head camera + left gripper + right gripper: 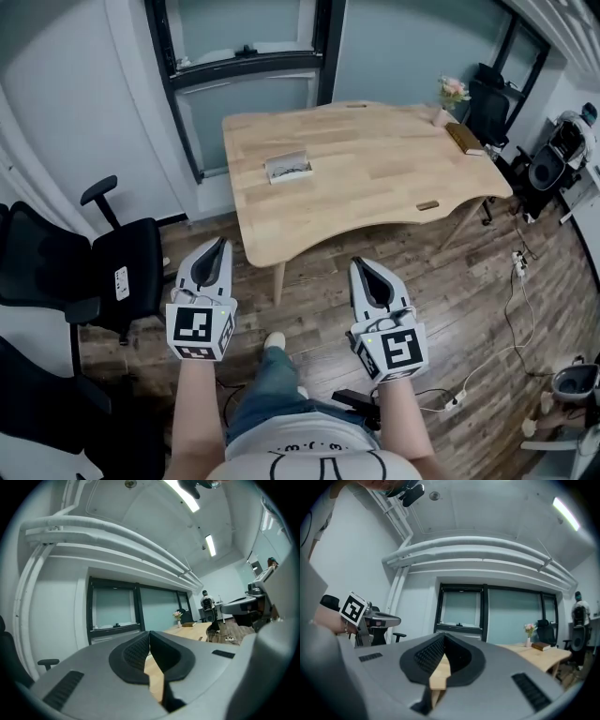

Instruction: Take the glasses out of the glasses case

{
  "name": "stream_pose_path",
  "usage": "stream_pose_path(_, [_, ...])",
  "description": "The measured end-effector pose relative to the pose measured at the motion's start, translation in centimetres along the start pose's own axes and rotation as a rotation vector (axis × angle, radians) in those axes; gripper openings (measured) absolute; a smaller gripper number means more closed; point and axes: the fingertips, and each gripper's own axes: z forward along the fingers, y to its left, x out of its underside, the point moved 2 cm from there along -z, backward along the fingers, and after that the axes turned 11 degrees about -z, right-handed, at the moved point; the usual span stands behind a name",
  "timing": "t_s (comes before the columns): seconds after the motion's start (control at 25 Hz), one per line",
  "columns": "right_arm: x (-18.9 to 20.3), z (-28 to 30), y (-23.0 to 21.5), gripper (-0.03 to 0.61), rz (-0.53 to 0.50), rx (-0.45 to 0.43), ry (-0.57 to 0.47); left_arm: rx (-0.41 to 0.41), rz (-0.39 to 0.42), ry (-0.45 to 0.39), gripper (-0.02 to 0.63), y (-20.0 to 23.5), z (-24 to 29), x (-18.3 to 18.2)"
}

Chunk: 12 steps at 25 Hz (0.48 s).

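Left claw (221,244) and right claw (362,266) both clenched on nothing, well short of the glasses case (288,168).

That glasses case lies on the wooden table (394,169), toward its left edge, with its long axis running across my view at a slight tilt. It looks open with the glasses (294,169) inside, though it is too small for me to be sure. It sits ahead of me, between the lines my two claws point along and well apart from both. My left claw is somewhat the nearer, so I judge it the natural one to steady the case.
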Motion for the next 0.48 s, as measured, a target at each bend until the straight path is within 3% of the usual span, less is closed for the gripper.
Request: stream_pose_path(0.48, [3.6,16.8,-9.2,0.011,0.015,0.111,0.058,0.097,0.026,0.041,0.017,6.5,20.1,1.0])
